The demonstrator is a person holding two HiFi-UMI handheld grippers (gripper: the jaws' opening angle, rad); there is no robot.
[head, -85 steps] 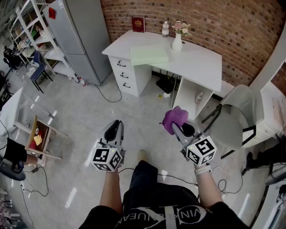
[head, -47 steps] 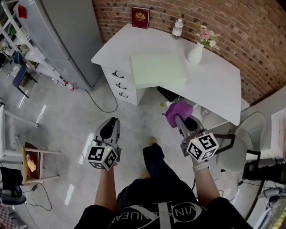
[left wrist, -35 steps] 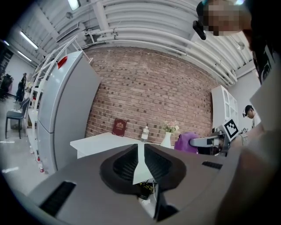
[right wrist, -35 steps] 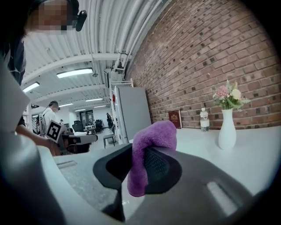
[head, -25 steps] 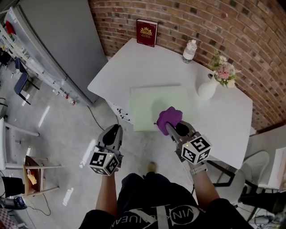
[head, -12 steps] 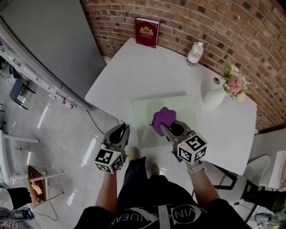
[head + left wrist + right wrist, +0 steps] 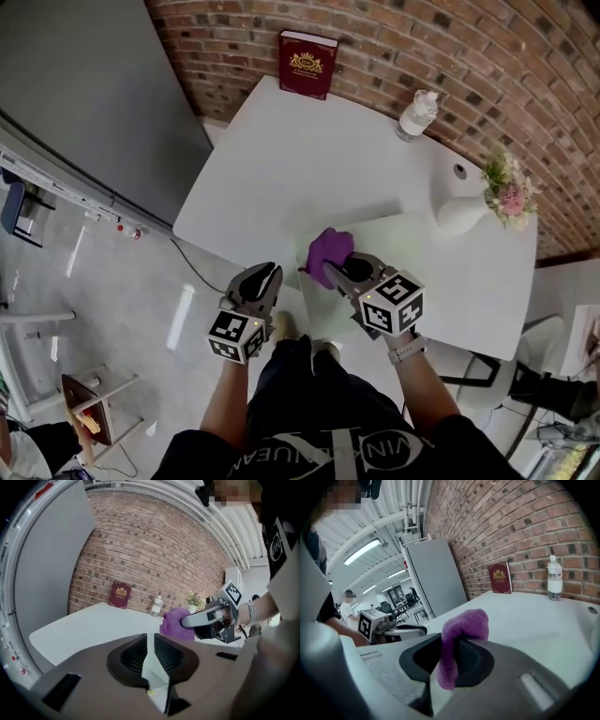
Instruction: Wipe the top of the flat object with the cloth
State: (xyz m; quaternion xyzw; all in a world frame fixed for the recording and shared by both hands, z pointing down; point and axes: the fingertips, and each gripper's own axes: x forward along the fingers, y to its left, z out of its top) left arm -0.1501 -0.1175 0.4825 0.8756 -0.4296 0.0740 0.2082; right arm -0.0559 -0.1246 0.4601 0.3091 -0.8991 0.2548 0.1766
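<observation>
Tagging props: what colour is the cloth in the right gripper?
The cloth is plain purple; clearest in the right gripper view.

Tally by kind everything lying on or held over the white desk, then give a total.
Red book: 1
Water bottle: 1
White vase with flowers: 1
Pale green flat board: 1
Purple cloth: 1
Total: 5

Open-plan office or lab space: white table (image 7: 281, 150) against brick wall (image 7: 525, 56); grey cabinet (image 7: 433, 573); office chairs (image 7: 386, 607) under strip lights (image 7: 363, 551).
</observation>
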